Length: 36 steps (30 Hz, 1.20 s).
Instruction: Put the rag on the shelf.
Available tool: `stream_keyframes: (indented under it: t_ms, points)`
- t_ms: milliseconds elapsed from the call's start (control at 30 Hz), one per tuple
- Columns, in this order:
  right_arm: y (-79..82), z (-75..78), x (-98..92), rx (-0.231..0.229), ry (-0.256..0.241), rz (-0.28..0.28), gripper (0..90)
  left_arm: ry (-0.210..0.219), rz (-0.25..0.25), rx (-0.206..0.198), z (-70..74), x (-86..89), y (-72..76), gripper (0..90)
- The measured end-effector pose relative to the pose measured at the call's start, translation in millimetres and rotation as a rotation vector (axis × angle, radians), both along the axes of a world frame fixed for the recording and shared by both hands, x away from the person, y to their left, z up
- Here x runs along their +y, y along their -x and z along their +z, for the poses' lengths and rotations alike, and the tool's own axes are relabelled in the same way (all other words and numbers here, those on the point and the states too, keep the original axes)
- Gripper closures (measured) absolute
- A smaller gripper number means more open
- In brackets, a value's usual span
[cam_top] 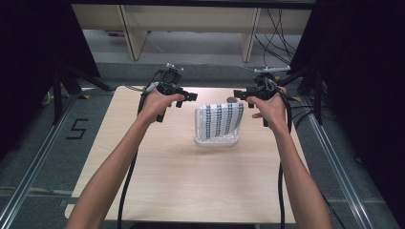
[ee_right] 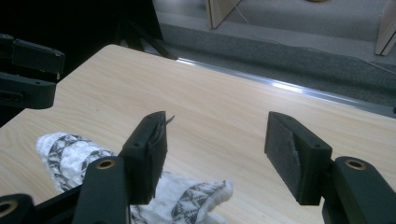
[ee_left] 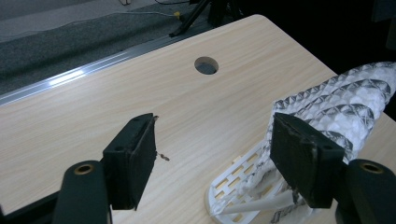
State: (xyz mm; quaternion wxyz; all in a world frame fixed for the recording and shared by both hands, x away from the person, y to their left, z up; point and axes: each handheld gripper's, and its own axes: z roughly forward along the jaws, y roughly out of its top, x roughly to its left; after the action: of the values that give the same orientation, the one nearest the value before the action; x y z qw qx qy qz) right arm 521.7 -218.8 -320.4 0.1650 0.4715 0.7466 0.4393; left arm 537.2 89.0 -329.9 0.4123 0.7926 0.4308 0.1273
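A patterned cloth [cam_top: 219, 119], white with dark checked bands, is draped over a small white slatted rack [cam_top: 216, 140] that stands a little beyond the middle of the wooden surface [cam_top: 181, 181]. The cloth hangs as a broad sheet with its bands running top to bottom, and its upper edge runs side to side between the two hands. Just behind the cloth a round hole [cam_top: 232, 99] is cut into the surface.

The left gripper [cam_top: 189, 97] hovers above the surface to the left of the cloth, and the right gripper [cam_top: 242, 95] to the right of it. Both point inward toward the cloth's upper edge, and both have their jaws spread wide with nothing between them. The right gripper looks slightly nearer the cloth's top corner, though the difference is small. In the left gripper view the cloth [ee_left: 341, 100] and rack [ee_left: 240, 186] lie ahead and to one side, apart from the pads. Each gripper would likely have to close in sideways on its own upper corner.
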Motion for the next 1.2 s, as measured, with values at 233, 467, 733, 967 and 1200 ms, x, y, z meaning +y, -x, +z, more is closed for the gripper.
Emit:
stream_keyframes:
  t_ms: [233, 467, 733, 967, 1200]
  points:
    - [13.2, 3.5, -2.4, -0.021, -0.006, 0.026, 39.4, -0.002, -0.009, -0.029, -2.7, 1.6, 14.6, 29.5]
    - [33.2, 3.5, -3.1, -0.043, -0.001, 0.061, 38.3, 0.007, -0.045, -0.061, -4.9, 1.6, 34.6, 28.8]
    - [60.5, -2.2, -3.9, -0.072, -0.002, 0.111, 37.2, 0.042, -0.077, -0.087, -12.5, 6.1, 60.8, 28.2]
    - [75.5, -8.2, -4.9, -0.086, 0.000, 0.126, 36.6, 0.058, -0.094, -0.099, -23.9, 17.4, 83.1, 27.8]
    - [90.7, -20.3, -5.5, -0.089, -0.005, 0.146, 36.2, 0.047, -0.114, -0.111, -36.2, 23.8, 101.9, 27.8]
